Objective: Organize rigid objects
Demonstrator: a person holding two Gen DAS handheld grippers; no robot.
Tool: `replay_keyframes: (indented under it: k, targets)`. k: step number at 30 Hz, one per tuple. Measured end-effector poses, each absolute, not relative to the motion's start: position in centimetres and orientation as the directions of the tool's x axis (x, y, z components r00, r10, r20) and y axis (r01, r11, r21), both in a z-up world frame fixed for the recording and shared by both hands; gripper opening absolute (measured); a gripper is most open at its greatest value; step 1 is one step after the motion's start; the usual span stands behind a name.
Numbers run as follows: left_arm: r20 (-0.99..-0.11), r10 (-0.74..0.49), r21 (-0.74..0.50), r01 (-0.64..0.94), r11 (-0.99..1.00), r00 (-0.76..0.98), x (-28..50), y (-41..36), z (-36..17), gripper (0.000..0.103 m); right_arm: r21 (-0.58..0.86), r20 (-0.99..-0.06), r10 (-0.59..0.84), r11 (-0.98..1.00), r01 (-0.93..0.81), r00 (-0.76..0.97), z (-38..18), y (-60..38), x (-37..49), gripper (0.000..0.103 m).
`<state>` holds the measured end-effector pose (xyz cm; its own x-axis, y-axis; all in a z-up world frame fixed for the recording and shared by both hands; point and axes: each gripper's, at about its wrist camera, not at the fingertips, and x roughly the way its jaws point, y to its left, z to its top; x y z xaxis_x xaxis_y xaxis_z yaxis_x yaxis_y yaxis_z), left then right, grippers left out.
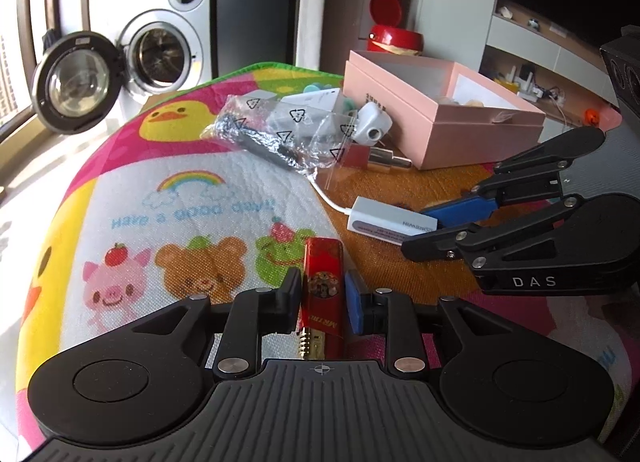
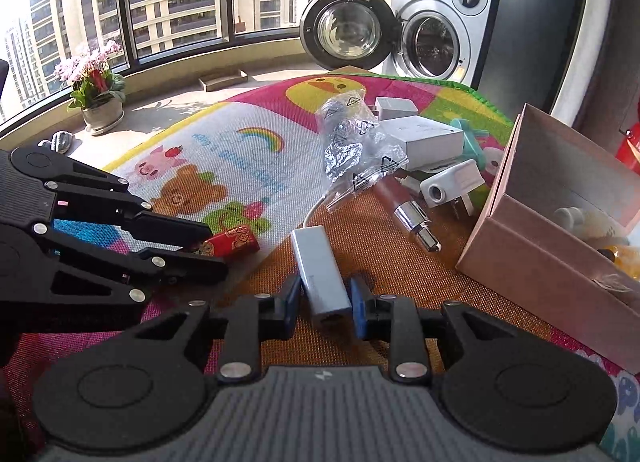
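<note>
Red case [image 1: 323, 286]: a slim, glossy red box with gold print and a round emblem, lying flat on the cartoon play mat [image 1: 192, 198].
Red case, position: between the fingers of the left gripper [image 1: 325, 299], its far end pointing toward the frog picture; in the right wrist view it pokes out past the left gripper's tips [image 2: 233, 243].
Left gripper: nearly closed around the red case — the black pad touches one side, the blue pad sits just beside the other; whether it truly squeezes I cannot tell.
White adapter [image 2: 320, 274]: a long silver-white block with a port at its near end and a thin white cable [image 2: 314, 208] curling off toward the plastic bag [image 2: 352, 138].
White adapter, position: on the orange part of the mat, between the fingers of the right gripper [image 2: 326, 306].
Right gripper: narrowed around the adapter, both blue pads at its sides — contact looks close, a firm grasp is not certain.
Pink box [image 1: 440, 114]: open, beyond the adapter, small items inside.
Near the box: a white plug [image 2: 452, 182] and a metal-tipped tube [image 2: 408, 214].
</note>
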<state>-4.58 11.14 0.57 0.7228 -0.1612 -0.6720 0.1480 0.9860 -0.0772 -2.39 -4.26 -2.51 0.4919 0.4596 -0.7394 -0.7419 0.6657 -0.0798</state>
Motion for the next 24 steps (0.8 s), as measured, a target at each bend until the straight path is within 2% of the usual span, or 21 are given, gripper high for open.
replay_keyframes:
  k: [3,5,7,8,10,12,15,17,19,20,24]
  targets:
    - [-0.649,-0.169,-0.103,0.134,0.986,0.742,-5.1,11.4,0.3,0.027,-0.160,-0.739,0.416,0.655,-0.739,0.529,-2.2,-7.2,-4.3,0.022]
    - [-0.643,-0.174,-0.129,0.118,0.985,0.746,-5.0,11.6,0.2,0.027,-0.242,-0.728,0.330,0.697,-0.675,0.601,-2.1,-8.9,-4.5,0.022]
    - [-0.643,-0.175,-0.152,0.099,0.983,0.746,-4.8,11.8,0.3,0.027,-0.334,-0.695,0.182,0.775,-0.537,0.695,-2.1,-11.0,-3.6,0.023]
    - [-0.645,-0.171,-0.151,0.095,0.984,0.745,-4.6,11.7,0.3,0.027,-0.333,-0.680,0.179,0.789,-0.517,0.711,-1.8,-11.6,-3.6,0.026]
    - [-0.655,-0.157,-0.138,0.087,0.987,0.739,-4.4,11.4,0.5,0.027,-0.267,-0.663,0.256,0.797,-0.542,0.704,-1.0,-11.9,-3.9,0.029]
    - [-0.664,-0.154,-0.131,0.089,0.987,0.732,-4.3,11.4,0.6,0.027,-0.176,-0.649,0.384,0.764,-0.620,0.656,-0.4,-10.8,-4.4,0.040]
    - [-0.673,-0.176,-0.159,0.092,0.983,0.719,-4.4,12.0,0.6,0.028,-0.142,-0.640,0.473,0.702,-0.698,0.606,-1.0,-7.5,-4.2,0.042]
    - [-0.677,-0.189,-0.186,0.083,0.979,0.711,-4.5,12.5,0.6,0.028,-0.147,-0.648,0.484,0.678,-0.720,0.588,-1.8,-5.4,-3.4,0.042]
    - [-0.675,-0.202,-0.212,0.076,0.974,0.710,-4.6,12.8,0.6,0.028,-0.131,-0.668,0.489,0.666,-0.735,0.561,-2.5,-3.9,-2.5,0.039]
    - [-0.673,-0.206,-0.221,0.073,0.973,0.710,-4.6,13.0,0.5,0.028,-0.116,-0.683,0.484,0.667,-0.736,0.547,-2.7,-3.5,-2.2,0.027]
    - [-0.661,-0.215,-0.250,0.059,0.966,0.719,-4.7,13.3,0.4,0.027,-0.127,-0.696,0.498,0.625,-0.770,0.518,-2.2,-5.9,-4.3,0.022]
